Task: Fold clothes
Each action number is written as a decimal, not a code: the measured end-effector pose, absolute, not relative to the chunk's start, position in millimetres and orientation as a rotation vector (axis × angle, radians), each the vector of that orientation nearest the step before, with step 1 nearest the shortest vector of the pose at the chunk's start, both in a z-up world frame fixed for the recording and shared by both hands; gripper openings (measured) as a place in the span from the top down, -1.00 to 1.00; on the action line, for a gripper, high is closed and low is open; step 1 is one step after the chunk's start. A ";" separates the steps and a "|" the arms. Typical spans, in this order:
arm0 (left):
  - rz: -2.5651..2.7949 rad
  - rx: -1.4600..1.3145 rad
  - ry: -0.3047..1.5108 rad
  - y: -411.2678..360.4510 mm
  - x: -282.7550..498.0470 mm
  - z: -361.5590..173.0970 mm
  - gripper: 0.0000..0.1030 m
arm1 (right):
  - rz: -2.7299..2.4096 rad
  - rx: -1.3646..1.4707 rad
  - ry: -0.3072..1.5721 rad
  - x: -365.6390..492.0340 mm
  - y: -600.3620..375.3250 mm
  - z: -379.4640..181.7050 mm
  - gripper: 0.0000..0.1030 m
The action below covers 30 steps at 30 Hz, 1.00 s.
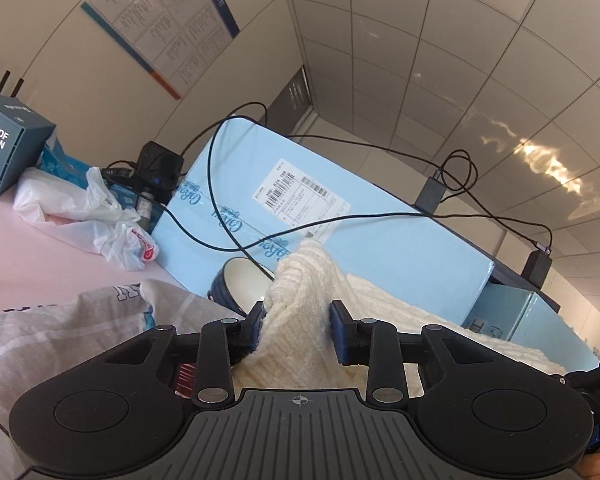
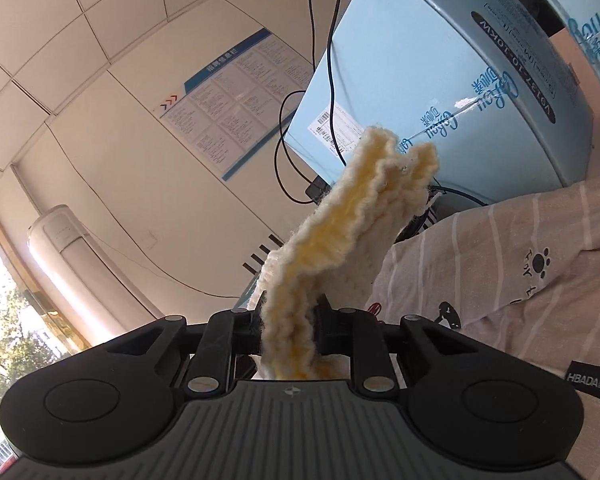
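Against stacked blue cartons, a cream knit sweater is being pinched at both ends, left gripper and right gripper jaws clenched on it.

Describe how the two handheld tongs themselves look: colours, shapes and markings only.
Both the left tongs and right tongs are matte black, with two round discs flanking a ribbed grey plate that bears a small crosshair mark. Silver rivets pin the linkage bars. The left fingers have blue pads; the right ones look dark.
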State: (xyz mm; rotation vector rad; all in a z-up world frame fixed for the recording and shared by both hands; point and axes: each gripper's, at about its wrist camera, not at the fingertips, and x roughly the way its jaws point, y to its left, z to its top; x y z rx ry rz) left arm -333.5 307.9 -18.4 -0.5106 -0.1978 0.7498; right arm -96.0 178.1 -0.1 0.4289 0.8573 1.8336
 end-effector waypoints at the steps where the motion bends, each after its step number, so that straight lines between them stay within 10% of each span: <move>1: 0.728 -0.500 -0.180 300.0 -326.7 -15.6 0.41 | 1.818 0.429 0.854 -91.4 166.8 0.5 0.64; 30: 0.229 -0.523 0.311 154.0 -83.4 -44.4 0.38 | 1.343 0.386 0.869 100.7 -105.0 -56.2 0.45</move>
